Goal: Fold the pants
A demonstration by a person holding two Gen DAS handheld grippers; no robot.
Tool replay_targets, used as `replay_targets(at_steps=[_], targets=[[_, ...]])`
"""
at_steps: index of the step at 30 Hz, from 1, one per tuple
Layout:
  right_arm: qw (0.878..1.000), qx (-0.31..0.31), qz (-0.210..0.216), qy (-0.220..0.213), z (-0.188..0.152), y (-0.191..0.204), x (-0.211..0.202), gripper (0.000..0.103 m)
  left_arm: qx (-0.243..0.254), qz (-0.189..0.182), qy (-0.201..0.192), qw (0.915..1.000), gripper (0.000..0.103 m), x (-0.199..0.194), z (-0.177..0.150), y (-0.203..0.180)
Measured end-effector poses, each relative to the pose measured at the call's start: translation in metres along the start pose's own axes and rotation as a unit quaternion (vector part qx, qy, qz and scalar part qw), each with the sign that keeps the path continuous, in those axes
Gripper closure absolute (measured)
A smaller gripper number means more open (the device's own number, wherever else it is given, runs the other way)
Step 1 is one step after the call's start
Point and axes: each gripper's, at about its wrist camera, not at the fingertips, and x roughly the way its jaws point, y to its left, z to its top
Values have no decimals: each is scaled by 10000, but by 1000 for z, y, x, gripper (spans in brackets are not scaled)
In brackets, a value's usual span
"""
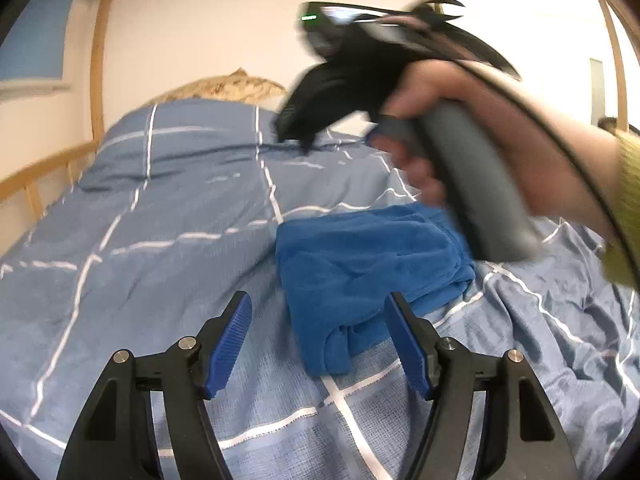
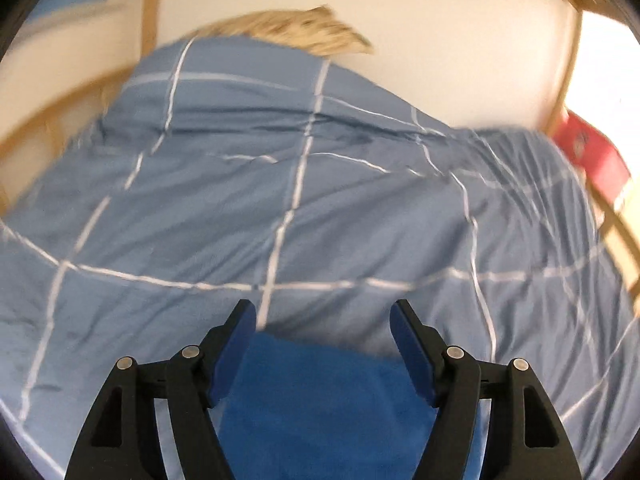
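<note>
Already gathered into a compact bundle, the blue fleece pants [image 1: 360, 268] lie on the checked duvet [image 1: 140, 240] of a wooden-framed bunk bed [image 1: 96, 60]; the left tongs [image 1: 318, 344] hover just short of the bundle, jaws apart and empty; the right tongs [image 2: 323, 350] hang directly above it, likewise apart and holding nothing; the fabric looks soft, plush and light, likely to slump and spring open unless taken at a doubled edge or corner of the fold; only the left wrist view shows the person's right hand [image 1: 424, 132] on its grey handle and the bundle's loose lower end; only the right wrist view shows a red object [image 2: 596, 160] at the bed's far rail.
</note>
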Motion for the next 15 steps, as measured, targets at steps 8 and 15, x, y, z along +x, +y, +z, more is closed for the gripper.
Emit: replay_targets(at_steps=[8,15], targets=[[9865,1631,32,-115,-86,-113,-47,33,-265,184,289,9991,35,8,16,16],[9481,3170,213,-102,-148,-180,-54,29,-1106,214,740,9909,24,17,55,50]])
